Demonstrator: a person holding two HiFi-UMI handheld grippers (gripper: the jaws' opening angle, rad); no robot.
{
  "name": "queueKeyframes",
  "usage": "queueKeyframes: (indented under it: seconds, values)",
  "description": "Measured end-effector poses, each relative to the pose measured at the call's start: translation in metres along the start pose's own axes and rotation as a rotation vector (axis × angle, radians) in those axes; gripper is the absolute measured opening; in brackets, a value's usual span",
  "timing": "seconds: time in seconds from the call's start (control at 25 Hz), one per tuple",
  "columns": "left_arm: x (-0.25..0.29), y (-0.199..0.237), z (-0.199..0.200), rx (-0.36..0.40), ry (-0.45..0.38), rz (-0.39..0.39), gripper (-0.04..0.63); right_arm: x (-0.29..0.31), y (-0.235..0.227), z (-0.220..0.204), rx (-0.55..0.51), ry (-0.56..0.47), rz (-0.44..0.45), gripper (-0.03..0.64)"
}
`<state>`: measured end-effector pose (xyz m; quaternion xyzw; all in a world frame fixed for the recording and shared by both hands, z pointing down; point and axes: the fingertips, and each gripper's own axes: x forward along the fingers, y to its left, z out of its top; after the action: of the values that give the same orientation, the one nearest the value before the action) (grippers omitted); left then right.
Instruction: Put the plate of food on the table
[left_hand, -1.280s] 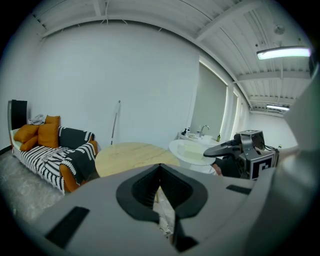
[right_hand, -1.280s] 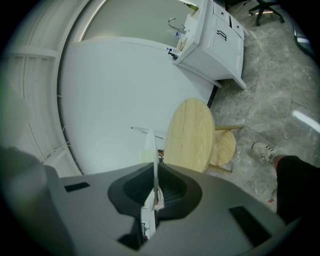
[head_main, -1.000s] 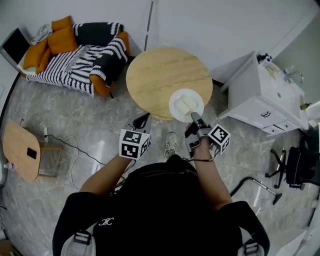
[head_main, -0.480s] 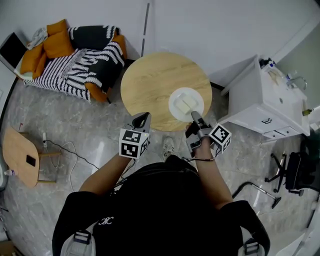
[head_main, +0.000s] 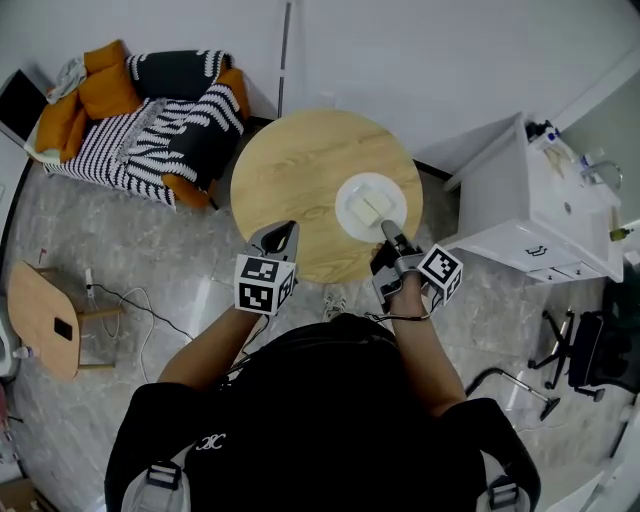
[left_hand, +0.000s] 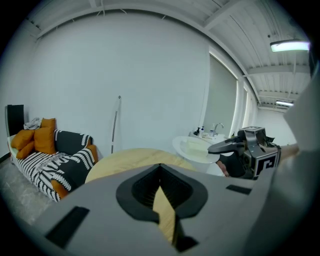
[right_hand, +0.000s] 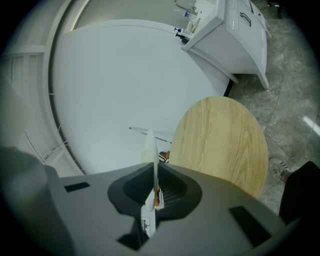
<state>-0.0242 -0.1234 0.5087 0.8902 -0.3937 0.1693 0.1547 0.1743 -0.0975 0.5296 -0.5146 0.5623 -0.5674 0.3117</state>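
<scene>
Head view: plate of food (head_main: 352, 192) is pinched by its rim in right gripper (head_main: 387, 231); left gripper (head_main: 282, 238) is pressed together, empty. It may be tipped and spilled by this one-sided hold.

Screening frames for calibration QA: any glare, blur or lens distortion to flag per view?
Head view: evenly lit, sharp, mild bending at the edges; soft sheen on the floor. Left gripper view: heavy fisheye, black corners, ceiling light blown out, left tool soft up close. Right gripper view: same fisheye, rolled sideways; plate edge-on and blurred near the lens.
</scene>
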Motion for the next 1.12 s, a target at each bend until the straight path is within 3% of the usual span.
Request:
queueKeyframes:
  seconds: [0.68, 1.12]
  values:
    - [0.087, 0.007, 0.042, -0.058, 0.002, 0.084, 0.008, 0.071, -0.003, 0.067, -0.038, 0.184, 0.036, 0.025]
    - [0.096, 0.027, 0.044, -0.087, 0.016, 0.169, 0.008, 0.105, -0.022, 0.066, -0.068, 0.297, 0.048, 0.025]
